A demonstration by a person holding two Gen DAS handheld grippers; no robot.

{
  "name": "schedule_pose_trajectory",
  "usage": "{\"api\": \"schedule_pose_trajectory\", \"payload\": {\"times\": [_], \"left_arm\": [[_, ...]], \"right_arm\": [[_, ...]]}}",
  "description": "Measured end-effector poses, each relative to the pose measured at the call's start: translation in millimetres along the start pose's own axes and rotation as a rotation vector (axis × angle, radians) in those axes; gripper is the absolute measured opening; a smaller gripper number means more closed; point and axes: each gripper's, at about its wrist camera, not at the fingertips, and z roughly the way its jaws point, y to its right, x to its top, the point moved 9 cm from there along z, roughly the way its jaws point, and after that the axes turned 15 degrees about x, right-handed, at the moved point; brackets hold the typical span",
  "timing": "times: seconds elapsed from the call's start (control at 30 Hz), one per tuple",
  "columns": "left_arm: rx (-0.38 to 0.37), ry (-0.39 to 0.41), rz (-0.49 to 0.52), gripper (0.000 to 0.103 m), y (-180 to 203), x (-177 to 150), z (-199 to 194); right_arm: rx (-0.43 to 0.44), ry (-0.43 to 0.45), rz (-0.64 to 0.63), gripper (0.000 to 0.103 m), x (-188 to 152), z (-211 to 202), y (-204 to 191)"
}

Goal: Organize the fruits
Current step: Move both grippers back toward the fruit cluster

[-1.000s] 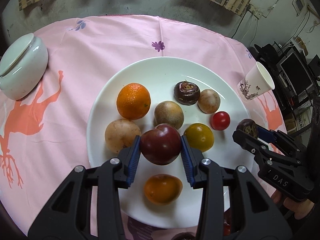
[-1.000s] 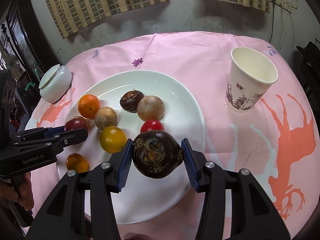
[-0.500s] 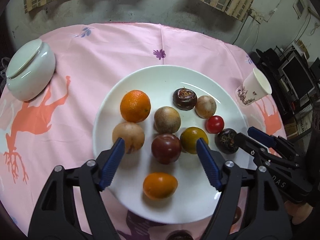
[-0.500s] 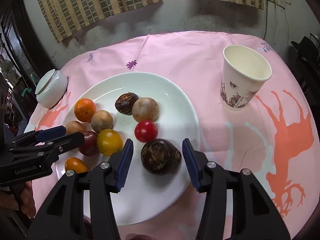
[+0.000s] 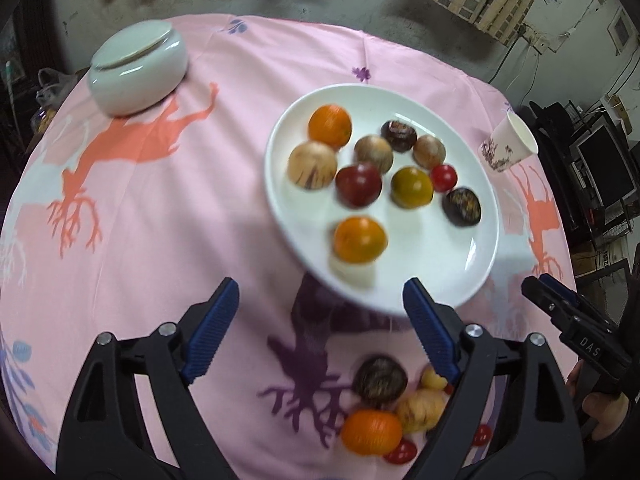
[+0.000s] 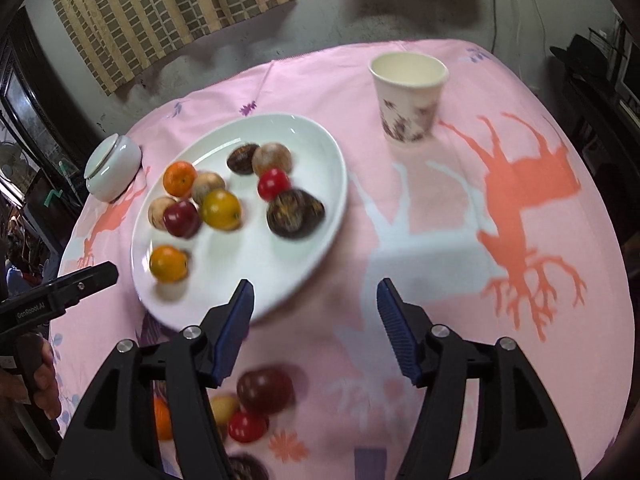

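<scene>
A white plate (image 5: pixel 472 264) (image 6: pixel 280 292) on the pink cloth holds several fruits: an orange (image 5: pixel 330 126), a red plum (image 5: pixel 359 185) (image 6: pixel 182 219), a yellow-green fruit (image 5: pixel 412 187), a small tomato (image 5: pixel 443 178) (image 6: pixel 274 184) and a dark passion fruit (image 5: pixel 462 206) (image 6: pixel 295 213). Loose fruits lie near the front edge: a dark fruit (image 5: pixel 380 380) (image 6: pixel 265 390), an orange (image 5: pixel 371 432) and a red tomato (image 6: pixel 246 426). My left gripper (image 5: pixel 320 330) is open and empty, pulled back in front of the plate. My right gripper (image 6: pixel 314 330) is open and empty, near the plate's front edge.
A lidded white bowl (image 5: pixel 138 68) (image 6: pixel 113 168) stands at the far left. A paper cup (image 5: pixel 508 144) (image 6: pixel 408 98) stands right of the plate. Dark furniture and a monitor (image 5: pixel 600 164) lie beyond the table's right edge.
Both grippers opened, left the red plum and the dark passion fruit on the plate, then drew back toward the table's front edge, bringing the loose fruits into view.
</scene>
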Motion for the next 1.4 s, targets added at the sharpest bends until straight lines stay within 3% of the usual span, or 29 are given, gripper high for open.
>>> {"api": "schedule_pose_trajectory", "payload": {"times": [0.37,0.7,1.4], "left_arm": [[0.035,-0.052,-0.002,0.088,-29.6,-72.0,-29.8],[0.052,-0.121,0.055,0.088,-26.6,-128.0,-33.1],[0.022,-0.134,0.136,0.089,19.0,-141.8,-22.3]], "right_arm": [[-0.010,-0.083,0.026,0.067,-86.2,-36.5,-9.3],[-0.035,-0.109,0.050,0.068,-128.1,-57.1,-4.0],[-0.032,-0.110,0.101,0.069,-148.7,-72.0,13.7]]}}
